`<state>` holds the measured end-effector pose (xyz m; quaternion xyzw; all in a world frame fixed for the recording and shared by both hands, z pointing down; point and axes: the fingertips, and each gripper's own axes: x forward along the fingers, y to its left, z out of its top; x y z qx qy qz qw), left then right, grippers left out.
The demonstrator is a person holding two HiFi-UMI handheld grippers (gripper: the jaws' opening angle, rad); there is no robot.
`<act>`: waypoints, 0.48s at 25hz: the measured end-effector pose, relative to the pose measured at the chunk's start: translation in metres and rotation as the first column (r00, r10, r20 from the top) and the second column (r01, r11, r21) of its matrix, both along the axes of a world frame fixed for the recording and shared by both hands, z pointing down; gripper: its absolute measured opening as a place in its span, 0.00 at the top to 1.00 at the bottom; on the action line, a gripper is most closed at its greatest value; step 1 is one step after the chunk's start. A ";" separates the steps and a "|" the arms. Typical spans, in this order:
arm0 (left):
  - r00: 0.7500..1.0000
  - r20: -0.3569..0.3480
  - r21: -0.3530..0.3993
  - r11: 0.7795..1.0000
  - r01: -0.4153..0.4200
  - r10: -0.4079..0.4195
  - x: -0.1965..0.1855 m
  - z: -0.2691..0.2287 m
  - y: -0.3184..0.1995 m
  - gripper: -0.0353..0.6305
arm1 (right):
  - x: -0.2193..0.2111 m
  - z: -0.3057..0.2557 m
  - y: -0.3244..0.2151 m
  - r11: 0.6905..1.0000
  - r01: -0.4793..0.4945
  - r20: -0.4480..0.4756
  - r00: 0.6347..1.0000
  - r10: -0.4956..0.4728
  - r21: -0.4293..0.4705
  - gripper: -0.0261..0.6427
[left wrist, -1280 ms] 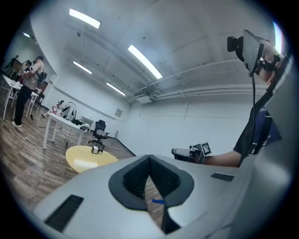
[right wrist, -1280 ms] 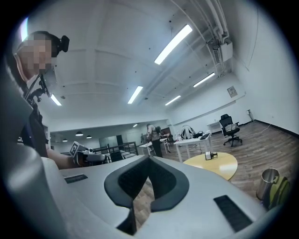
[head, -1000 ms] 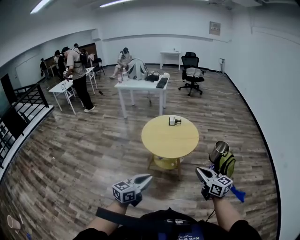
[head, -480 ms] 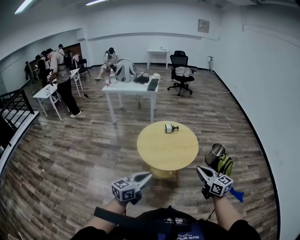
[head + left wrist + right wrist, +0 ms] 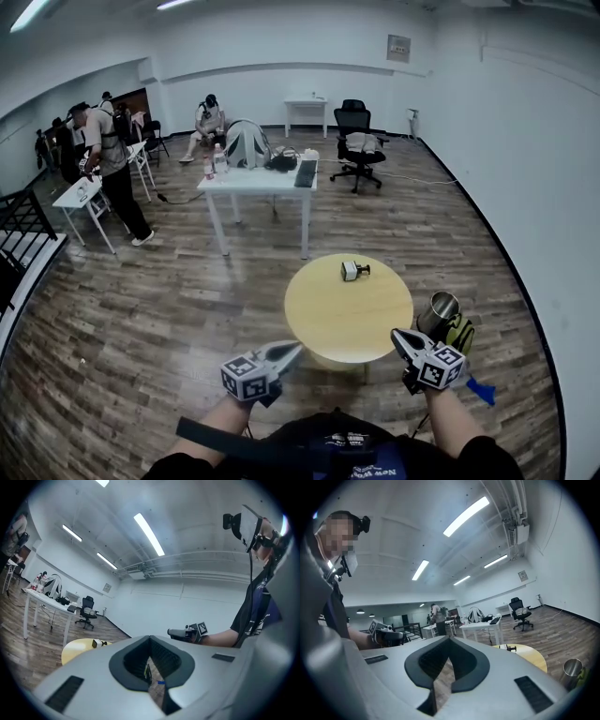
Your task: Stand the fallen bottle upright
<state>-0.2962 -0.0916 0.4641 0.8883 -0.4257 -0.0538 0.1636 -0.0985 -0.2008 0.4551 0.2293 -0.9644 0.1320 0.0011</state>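
The round yellow table stands just ahead of the two grippers, and the one fallen bottle lies on its far side, well apart from both. The left gripper and right gripper point level and forward side by side, each clenched on nothing.

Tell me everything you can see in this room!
round table: one, yellow, just ahead of the grippers
bottle: one, pale with dark cap, lying on the round table
metal cup: one, silver, right of the round table
bag: one, yellow-green, beside the metal cup
long table: one, white, behind the round table
office chair: one, black, far back
people: several, far left and back
left gripper: one, grey, shut, empty, bottom middle
right gripper: one, grey, shut, empty, bottom right
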 end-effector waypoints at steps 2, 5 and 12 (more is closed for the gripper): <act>1.000 -0.002 -0.007 1.000 0.012 -0.012 -0.011 0.005 -0.014 0.93 | -0.011 0.001 -0.019 1.000 0.008 0.000 1.000 -0.008 0.002 0.97; 0.999 0.000 -0.020 0.999 0.036 -0.036 -0.022 0.012 -0.044 0.93 | -0.025 0.004 -0.056 0.999 0.033 0.005 0.999 -0.033 -0.002 0.97; 0.993 0.019 -0.036 0.993 0.117 -0.116 -0.005 0.016 -0.157 0.93 | -0.030 0.014 -0.182 0.990 0.141 0.005 0.990 -0.141 -0.011 0.97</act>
